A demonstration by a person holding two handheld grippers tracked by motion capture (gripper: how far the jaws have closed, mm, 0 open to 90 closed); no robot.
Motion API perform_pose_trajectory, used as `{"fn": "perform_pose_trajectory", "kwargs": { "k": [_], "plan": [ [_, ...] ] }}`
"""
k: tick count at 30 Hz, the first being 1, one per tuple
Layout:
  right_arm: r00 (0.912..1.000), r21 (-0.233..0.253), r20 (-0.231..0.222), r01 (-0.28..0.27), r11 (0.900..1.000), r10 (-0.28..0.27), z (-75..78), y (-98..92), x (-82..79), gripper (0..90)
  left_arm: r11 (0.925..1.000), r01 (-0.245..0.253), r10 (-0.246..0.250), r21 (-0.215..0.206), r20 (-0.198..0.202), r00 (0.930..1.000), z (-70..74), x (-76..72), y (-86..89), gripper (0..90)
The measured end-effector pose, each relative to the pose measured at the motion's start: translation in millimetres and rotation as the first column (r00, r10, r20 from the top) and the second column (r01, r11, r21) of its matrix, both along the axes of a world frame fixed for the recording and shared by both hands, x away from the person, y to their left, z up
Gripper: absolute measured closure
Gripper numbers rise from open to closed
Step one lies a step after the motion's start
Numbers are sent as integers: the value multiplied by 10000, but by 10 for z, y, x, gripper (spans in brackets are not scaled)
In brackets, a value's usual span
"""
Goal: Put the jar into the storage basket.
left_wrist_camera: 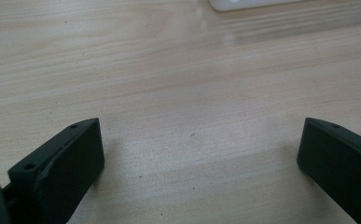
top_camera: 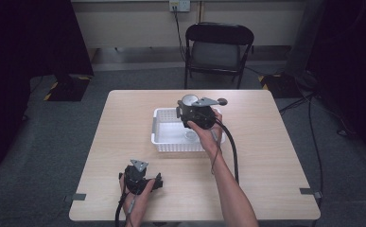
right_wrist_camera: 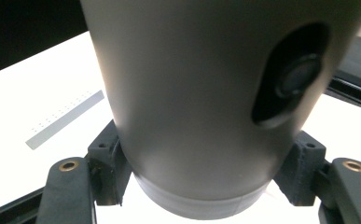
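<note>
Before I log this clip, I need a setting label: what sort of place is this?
Probably a recording lab or studio, not a home: a lone wooden table on grey carpet, black curtains at the sides, a folding chair, and a person working with a hand-held gripper in each hand.

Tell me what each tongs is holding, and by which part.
The right tongs clamp a grey cup-like container by its lower body, above the white basket. The left tongs are open over the table, holding nothing.

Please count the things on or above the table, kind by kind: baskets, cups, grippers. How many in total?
White basket: 1
Grey cup, held in the right gripper: 1
Grippers, counting the left gripper: 2
Total: 4
</note>
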State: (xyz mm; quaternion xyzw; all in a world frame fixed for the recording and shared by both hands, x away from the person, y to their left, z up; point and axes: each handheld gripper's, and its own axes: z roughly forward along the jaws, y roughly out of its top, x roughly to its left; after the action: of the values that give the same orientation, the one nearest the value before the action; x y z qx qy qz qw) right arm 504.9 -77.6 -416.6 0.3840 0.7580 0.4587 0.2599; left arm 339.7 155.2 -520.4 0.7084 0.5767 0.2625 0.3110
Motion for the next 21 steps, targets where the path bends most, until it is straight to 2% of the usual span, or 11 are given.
{"fn": "perform_pose_trajectory", "kwargs": {
  "k": [21],
  "plan": [
    [9996,71,-268,13,10000,-11,-125,-45,17,316,10000,-2,2,-15,4,10000,0,0,1,0]
  ]
}}
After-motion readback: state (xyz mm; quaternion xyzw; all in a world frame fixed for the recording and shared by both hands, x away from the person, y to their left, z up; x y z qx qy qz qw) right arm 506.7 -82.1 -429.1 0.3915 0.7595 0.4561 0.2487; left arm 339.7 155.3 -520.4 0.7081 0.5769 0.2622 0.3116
